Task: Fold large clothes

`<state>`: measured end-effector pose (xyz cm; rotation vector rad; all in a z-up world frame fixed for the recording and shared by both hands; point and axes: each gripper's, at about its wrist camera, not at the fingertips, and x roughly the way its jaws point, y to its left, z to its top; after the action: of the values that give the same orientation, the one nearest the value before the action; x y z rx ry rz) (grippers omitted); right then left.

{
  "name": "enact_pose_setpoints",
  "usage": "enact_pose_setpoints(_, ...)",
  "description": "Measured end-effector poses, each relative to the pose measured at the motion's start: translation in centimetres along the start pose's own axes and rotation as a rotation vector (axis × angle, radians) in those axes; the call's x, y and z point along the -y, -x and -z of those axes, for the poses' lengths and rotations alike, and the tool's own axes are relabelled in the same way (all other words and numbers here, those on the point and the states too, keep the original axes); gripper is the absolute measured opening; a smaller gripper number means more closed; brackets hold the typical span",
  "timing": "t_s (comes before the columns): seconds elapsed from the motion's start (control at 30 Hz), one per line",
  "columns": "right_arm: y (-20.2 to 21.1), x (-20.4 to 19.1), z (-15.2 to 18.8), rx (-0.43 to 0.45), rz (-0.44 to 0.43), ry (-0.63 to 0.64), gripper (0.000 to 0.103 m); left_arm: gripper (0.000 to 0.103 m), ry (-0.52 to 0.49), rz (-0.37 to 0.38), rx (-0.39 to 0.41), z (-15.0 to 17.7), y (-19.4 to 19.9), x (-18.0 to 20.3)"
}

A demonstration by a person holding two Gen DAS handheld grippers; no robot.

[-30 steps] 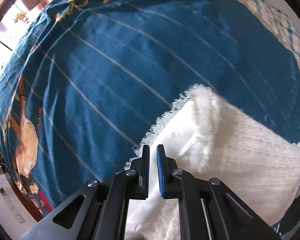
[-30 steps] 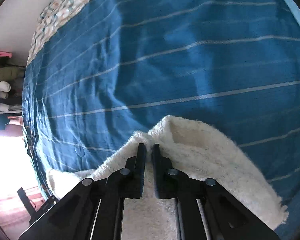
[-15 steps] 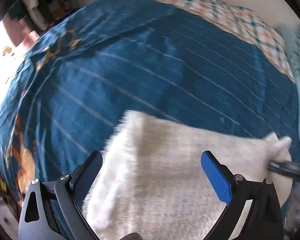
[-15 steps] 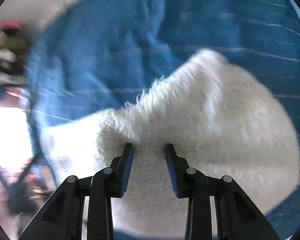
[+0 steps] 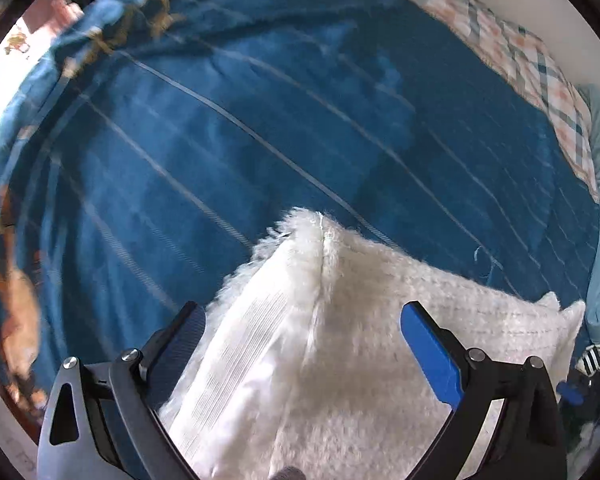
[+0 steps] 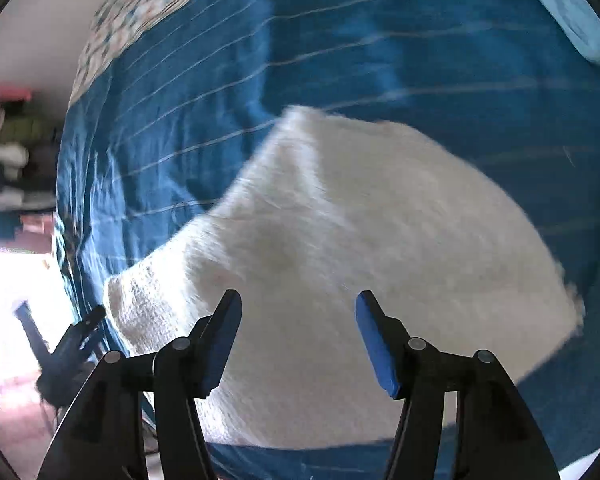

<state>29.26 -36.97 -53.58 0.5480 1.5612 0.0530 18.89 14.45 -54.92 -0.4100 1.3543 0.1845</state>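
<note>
Since a second ago both pairs of jaws, then pressed together on the cloth, have let go and spread wide, and the fluffy white folded garment (image 5: 340,320) now lies free on the deep blue striped bedspread (image 5: 220,140). The left gripper (image 5: 300,324) hovers over it with nothing between its fingers; a smooth white lining panel (image 5: 240,344) shows just inside the left jaw, a raised seam runs forward between the jaws to a fuzzy corner ahead, and a checked pastel pillow (image 5: 520,60) lies far beyond the right jaw. The right gripper (image 6: 298,316) is likewise spread and empty, the garment (image 6: 360,240) filling the space between and ahead of its jaws, with the bedspread (image 6: 380,40) beyond.
</note>
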Motion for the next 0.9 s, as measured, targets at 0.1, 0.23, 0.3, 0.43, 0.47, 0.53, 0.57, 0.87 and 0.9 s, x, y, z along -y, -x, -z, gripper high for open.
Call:
enact_pose_setpoints(0.1, -0.6, 1.6, 1.0, -0.001, 0.016, -0.047, 0.062, 0.074, -0.096, -0.040, -0.042, -0.2, -2.9, 1.7)
enact_pose_setpoints(0.23, -0.7, -0.4, 1.7, 0.042, 0.050, -0.011, 0.062, 0.014, -0.152, -0.069, 0.051, 0.3, -1.5, 1.8)
enact_pose_setpoints(0.3, -0.8, -3.6, 1.8, 0.043, 0.028, 0.088, 0.059, 0.014, -0.130, -0.050, 0.066, 0.5, -0.4, 0.9)
enact_pose_setpoints(0.43, -5.5, -9.1, 1.0, -0.046, 0.063, 0.222, 0.025, 0.014, -0.108, -0.046, 0.048, 1.0, -0.7, -0.1)
enact_pose_setpoints(0.47, -8.0, -9.7, 0.5, -0.089, 0.139, 0.230, 0.024, 0.014, -0.110, -0.052, 0.043, 0.9, -1.0, 0.0)
enact_pose_setpoints(0.53, -10.9, -9.7, -0.5, -0.129, 0.195, 0.215, 0.024, 0.014, -0.115, -0.051, 0.033, 0.6, -1.3, 0.0)
enact_pose_setpoints(0.57, -11.7, -9.6, -1.2, -0.145, 0.199, 0.206, 0.024, 0.016, -0.113, -0.048, 0.027, 0.5, -1.4, 0.0)
enact_pose_setpoints(0.87, -5.6, -6.6, -1.8, -0.166, -0.038, 0.087, 0.039, 0.091, -0.155, -0.074, 0.108, 0.1, 4.8, 0.4)
enact_pose_setpoints(0.9, -3.4, -5.1, -1.2, -0.117, -0.068, 0.044, 0.047, 0.094, -0.161, -0.076, 0.130, 0.6, 6.0, 0.9)
